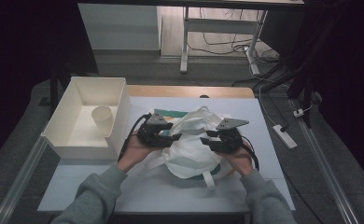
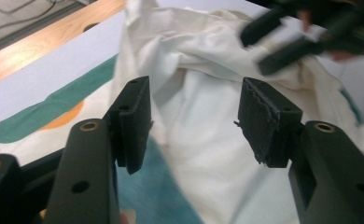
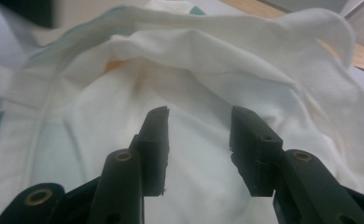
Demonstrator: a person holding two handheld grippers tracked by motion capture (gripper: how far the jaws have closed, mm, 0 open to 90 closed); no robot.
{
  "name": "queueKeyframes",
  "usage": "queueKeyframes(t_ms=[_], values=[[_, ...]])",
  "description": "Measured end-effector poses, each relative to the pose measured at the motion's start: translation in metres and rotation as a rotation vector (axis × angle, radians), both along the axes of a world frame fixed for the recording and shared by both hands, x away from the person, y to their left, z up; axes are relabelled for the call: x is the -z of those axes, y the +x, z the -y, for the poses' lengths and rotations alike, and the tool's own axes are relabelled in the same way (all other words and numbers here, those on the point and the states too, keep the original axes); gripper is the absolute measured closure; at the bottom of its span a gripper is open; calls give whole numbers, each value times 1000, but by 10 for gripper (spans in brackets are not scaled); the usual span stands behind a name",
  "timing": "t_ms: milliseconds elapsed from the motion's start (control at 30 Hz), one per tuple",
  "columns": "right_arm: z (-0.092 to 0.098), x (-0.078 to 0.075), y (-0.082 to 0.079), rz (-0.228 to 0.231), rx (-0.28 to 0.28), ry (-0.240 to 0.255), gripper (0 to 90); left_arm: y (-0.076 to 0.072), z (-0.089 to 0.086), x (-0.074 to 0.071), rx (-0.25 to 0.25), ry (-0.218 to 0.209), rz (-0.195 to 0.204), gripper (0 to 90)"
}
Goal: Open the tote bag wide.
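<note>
A crumpled white cloth bag [image 1: 189, 144] with teal and orange print lies in a heap on the middle of the table. My left gripper [image 1: 174, 137] hovers over the bag's left side and my right gripper [image 1: 204, 140] over its right side, the two pointing at each other. In the left gripper view the left gripper [image 2: 194, 121] stands open above the white fabric [image 2: 203, 154], nothing between its jaws, and the right gripper [image 2: 283, 42] shows blurred at the top right. In the right gripper view the right gripper [image 3: 199, 140] is open over the folds of the bag [image 3: 208, 70].
A white open box [image 1: 89, 116] stands at the table's left with a paper cup [image 1: 102, 120] lying inside. A white mat [image 1: 161, 186] covers the wooden table [image 1: 189, 91]. Beyond the far edge are desk legs, cables and a power strip [image 1: 285, 136] on the floor.
</note>
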State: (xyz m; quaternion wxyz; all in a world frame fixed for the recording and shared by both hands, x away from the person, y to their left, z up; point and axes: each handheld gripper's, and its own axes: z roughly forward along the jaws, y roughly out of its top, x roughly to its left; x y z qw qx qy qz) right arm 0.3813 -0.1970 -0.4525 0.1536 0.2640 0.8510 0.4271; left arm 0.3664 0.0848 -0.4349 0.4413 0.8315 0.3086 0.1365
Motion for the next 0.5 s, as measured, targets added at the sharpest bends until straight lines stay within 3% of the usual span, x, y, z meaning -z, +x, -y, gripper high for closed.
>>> queueKeyframes(t_ms=[167,367,500], values=[[-5,-2,-8,-10,-33,15,565,24,4,5,-33,29,-25,445],[-11,4,-12,-22,-63,-3,549,47,6,9,-46,-7,-65,438],[-13,5,-14,-13,-70,-13,538,52,7,12,-29,-10,-72,443]])
